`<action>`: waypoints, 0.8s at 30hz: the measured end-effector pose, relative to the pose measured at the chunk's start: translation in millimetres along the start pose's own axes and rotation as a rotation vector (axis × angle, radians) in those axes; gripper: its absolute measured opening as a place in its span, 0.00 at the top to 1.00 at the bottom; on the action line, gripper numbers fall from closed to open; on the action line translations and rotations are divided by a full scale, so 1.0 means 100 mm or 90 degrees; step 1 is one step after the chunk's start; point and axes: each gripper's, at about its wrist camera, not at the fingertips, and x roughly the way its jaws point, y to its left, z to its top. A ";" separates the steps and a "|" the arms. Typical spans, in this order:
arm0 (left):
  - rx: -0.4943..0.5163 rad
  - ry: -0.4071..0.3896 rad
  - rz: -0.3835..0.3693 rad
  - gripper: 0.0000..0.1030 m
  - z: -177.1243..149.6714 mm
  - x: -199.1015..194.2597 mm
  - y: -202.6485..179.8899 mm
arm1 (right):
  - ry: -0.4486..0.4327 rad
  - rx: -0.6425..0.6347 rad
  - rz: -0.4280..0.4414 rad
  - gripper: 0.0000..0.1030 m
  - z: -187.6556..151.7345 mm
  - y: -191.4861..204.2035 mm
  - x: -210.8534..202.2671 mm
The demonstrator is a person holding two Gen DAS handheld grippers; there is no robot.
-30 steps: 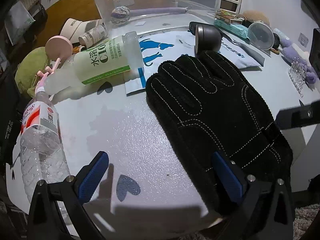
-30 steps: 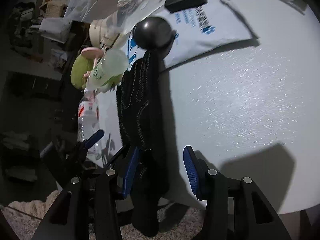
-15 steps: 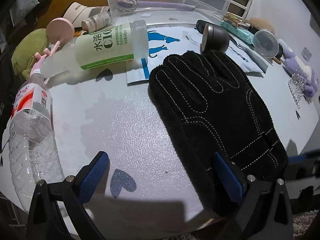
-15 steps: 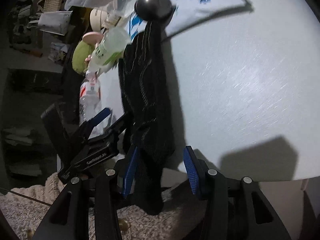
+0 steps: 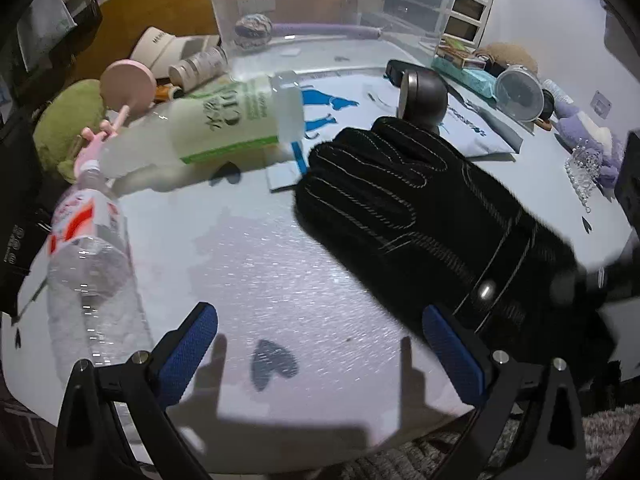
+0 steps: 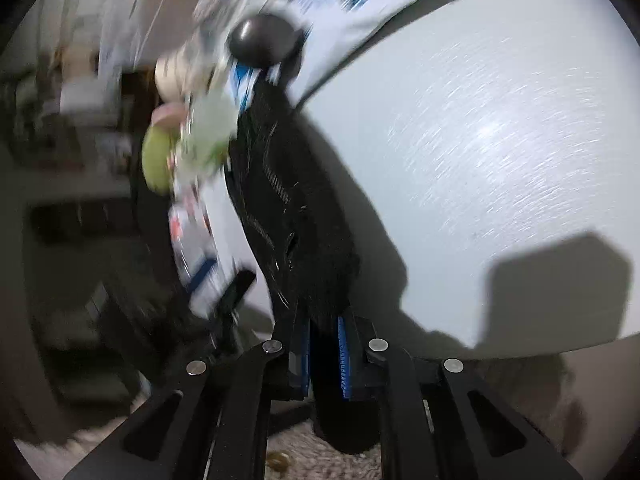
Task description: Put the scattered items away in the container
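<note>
**Soft black glove pinched at its cuff**

The right gripper [image 6: 323,354] has just been closing and now pinches the cuff of the black glove [image 5: 420,216], which lies by the table's [image 5: 248,280] near edge. It looks soft, light and floppy, so it will dangle. The left gripper [image 5: 320,352] is apart, empty. A round black speaker [image 5: 424,100] touches its fingertips; the clear bin [image 5: 320,8] waits at the far edge.

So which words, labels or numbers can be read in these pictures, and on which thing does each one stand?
"C10", after two Chinese characters: on the green-labelled bottle.
"ME...", the rest cut off: on the cap.
Blue print on the white bag: too small to read.
Red label on the water bottle: blurred.
Right wrist view: everything blurred, nothing readable.
</note>
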 end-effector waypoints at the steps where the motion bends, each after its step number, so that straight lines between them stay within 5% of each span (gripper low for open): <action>1: 0.010 -0.006 0.005 0.00 -0.01 -0.02 0.01 | -0.010 0.014 0.006 0.88 0.04 -0.02 -0.06; 7: 0.189 -0.084 0.086 0.00 -0.09 -0.10 -0.26 | -0.006 0.121 0.068 0.88 0.22 -0.15 -0.20; 17: 0.548 -0.221 0.116 0.00 -0.35 0.05 -0.87 | 0.025 0.264 0.183 0.88 0.22 -0.18 -0.26; 24: 0.638 -0.257 0.105 0.00 -0.22 0.16 -1.01 | 0.041 0.287 0.194 0.88 0.31 -0.16 -0.31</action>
